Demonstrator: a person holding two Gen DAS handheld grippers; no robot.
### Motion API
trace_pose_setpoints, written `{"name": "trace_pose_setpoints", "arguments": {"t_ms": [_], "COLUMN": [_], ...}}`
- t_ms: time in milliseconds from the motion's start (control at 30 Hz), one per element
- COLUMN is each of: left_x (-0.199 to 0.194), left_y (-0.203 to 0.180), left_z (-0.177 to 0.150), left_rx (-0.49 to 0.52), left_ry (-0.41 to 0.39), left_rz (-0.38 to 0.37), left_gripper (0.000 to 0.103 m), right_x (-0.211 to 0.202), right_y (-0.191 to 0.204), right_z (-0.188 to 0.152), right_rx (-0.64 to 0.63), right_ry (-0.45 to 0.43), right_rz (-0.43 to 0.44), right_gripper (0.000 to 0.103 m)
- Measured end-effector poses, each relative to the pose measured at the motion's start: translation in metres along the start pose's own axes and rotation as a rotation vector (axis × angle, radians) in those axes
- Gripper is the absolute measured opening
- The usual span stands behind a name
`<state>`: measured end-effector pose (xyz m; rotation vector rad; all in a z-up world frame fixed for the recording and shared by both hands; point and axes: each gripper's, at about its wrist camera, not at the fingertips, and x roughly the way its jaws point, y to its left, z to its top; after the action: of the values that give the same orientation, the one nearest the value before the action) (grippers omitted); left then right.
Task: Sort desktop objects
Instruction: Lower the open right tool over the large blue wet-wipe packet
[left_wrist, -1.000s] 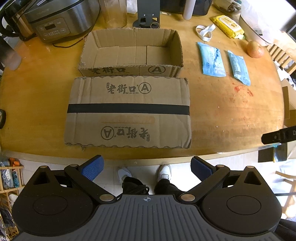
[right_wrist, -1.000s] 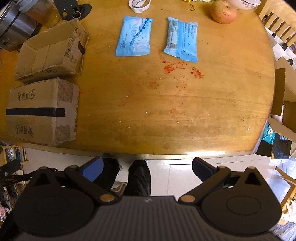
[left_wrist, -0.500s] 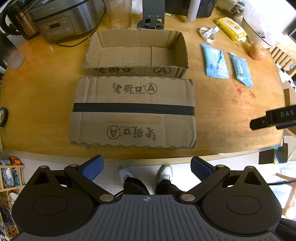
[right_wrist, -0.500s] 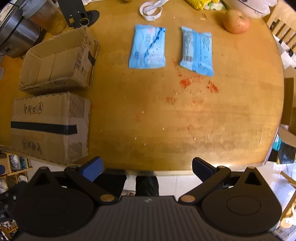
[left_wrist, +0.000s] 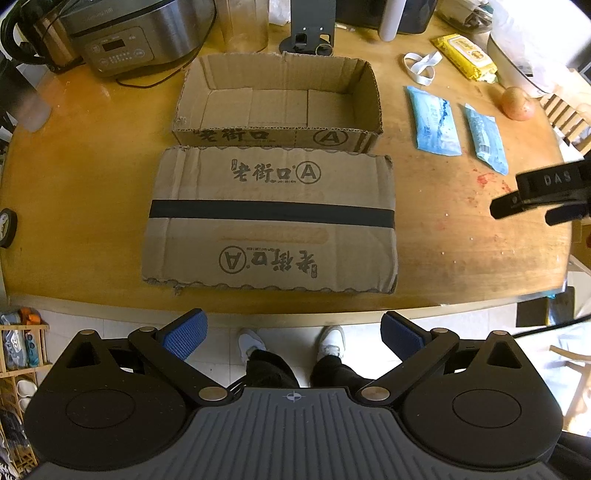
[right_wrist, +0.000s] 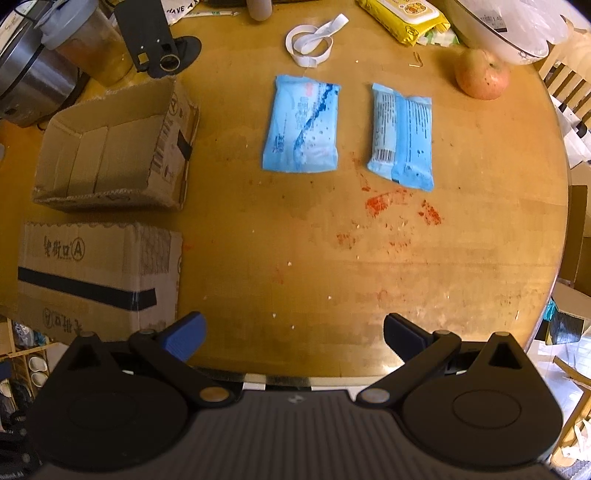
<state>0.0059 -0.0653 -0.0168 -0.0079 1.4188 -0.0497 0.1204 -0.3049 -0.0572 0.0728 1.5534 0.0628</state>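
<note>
Two light-blue tissue packs lie side by side on the wooden table: the left pack (right_wrist: 301, 123) (left_wrist: 434, 123) and the right pack (right_wrist: 402, 136) (left_wrist: 485, 138). An open, empty cardboard box (left_wrist: 279, 101) (right_wrist: 110, 146) stands to their left. Its flat lid (left_wrist: 271, 218) (right_wrist: 96, 277) lies in front of it. My left gripper (left_wrist: 291, 334) is open and empty, off the table's near edge before the lid. My right gripper (right_wrist: 293, 332) is open and empty over the table's near edge, well short of the packs; it also shows in the left wrist view (left_wrist: 543, 194).
An apple (right_wrist: 480, 74), a yellow wipes pack (right_wrist: 402, 16), a white band loop (right_wrist: 310, 40) and a white bowl (right_wrist: 495, 29) sit at the back right. A rice cooker (left_wrist: 129, 33) and a black stand (left_wrist: 310, 26) stand behind the box. Red stains (right_wrist: 388, 201) mark the table.
Both grippers have moved forward towards the table. The right gripper now reaches over the near edge, and the blue packs look closer. Nothing on the table has moved.
</note>
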Motion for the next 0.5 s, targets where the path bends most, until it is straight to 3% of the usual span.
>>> {"name": "trace_pose_setpoints", "arguments": {"t_ms": [500], "left_x": [0.001], "left_y": [0.002], "left_z": [-0.001], "left_rx": [-0.003], "left_ry": [0.006], "left_rz": [0.001], "left_gripper": [0.103], "right_x": [0.004], "right_y": [0.001], "right_z": [0.023], "right_rx": [0.019], "right_ry": [-0.017], "right_rz": [-0.008], "right_gripper": [0.103]}}
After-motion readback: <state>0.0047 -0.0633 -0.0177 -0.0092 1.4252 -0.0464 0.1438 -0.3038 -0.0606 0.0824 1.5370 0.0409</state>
